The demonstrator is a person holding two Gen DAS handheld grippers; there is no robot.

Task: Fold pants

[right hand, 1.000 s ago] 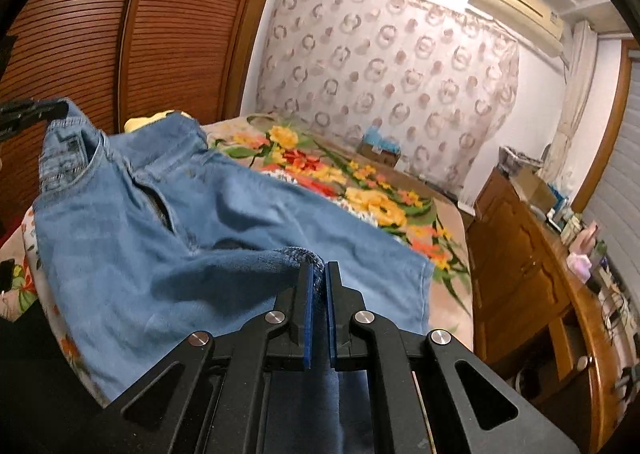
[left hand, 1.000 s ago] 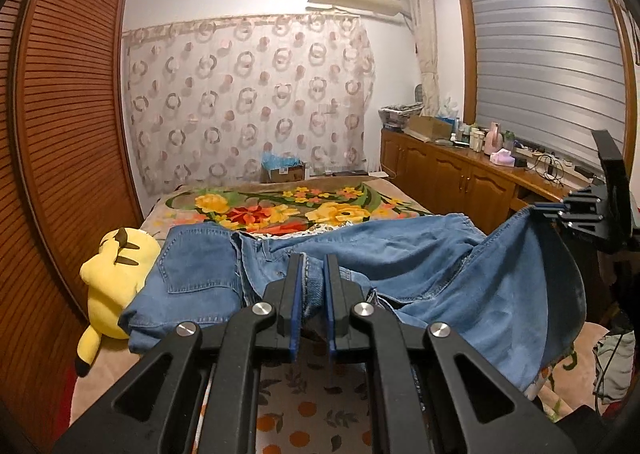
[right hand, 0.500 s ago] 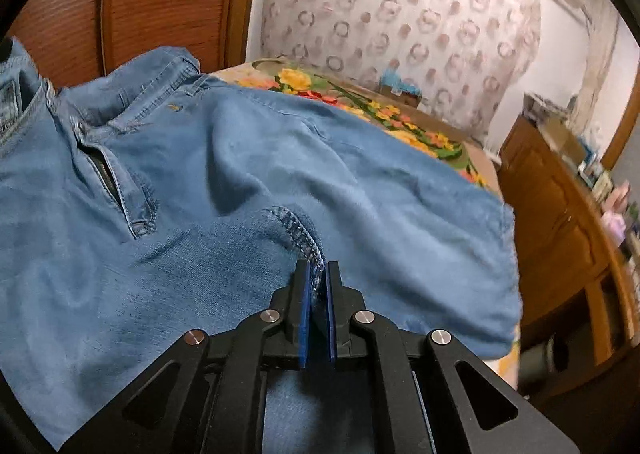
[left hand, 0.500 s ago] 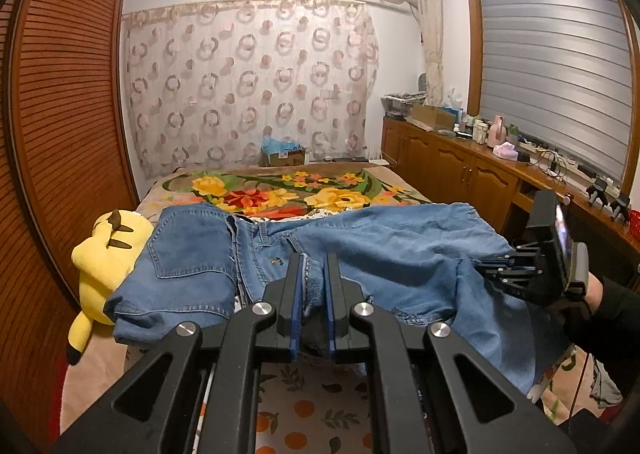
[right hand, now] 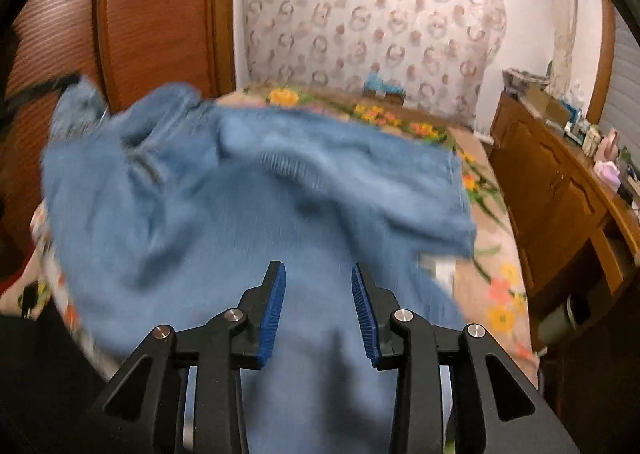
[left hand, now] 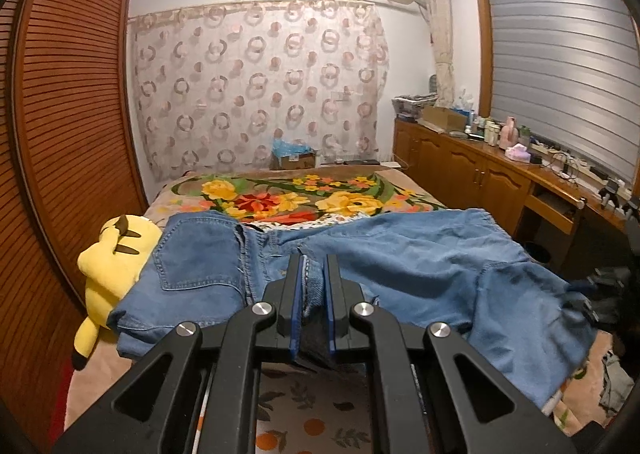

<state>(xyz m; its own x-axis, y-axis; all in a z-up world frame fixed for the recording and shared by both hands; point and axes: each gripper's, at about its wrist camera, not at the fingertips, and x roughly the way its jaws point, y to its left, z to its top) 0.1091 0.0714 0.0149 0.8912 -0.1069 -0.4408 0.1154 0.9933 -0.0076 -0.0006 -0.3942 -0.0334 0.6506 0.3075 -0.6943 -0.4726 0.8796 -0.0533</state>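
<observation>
Blue denim pants [left hand: 400, 254] lie spread across the near end of the bed, back pocket at the left, one leg draped over the right edge. My left gripper [left hand: 311, 266] is shut on a fold of the denim near the waist. In the right wrist view the pants [right hand: 240, 193] look blurred and lie below my right gripper [right hand: 318, 278], which is open with its blue pads [right hand: 276, 302] apart and nothing between them. The right gripper also shows dimly at the right edge of the left wrist view [left hand: 600, 294].
A yellow plush toy [left hand: 112, 254] lies at the bed's left edge by the slatted wooden wardrobe [left hand: 60, 133]. The floral bedspread [left hand: 300, 201] covers the far bed. A wooden cabinet [left hand: 480, 173] with clutter runs along the right wall.
My right gripper has opened and let go of the pants leg, which has dropped onto the bed. The left gripper still holds its fold and the pants lie flatter.
</observation>
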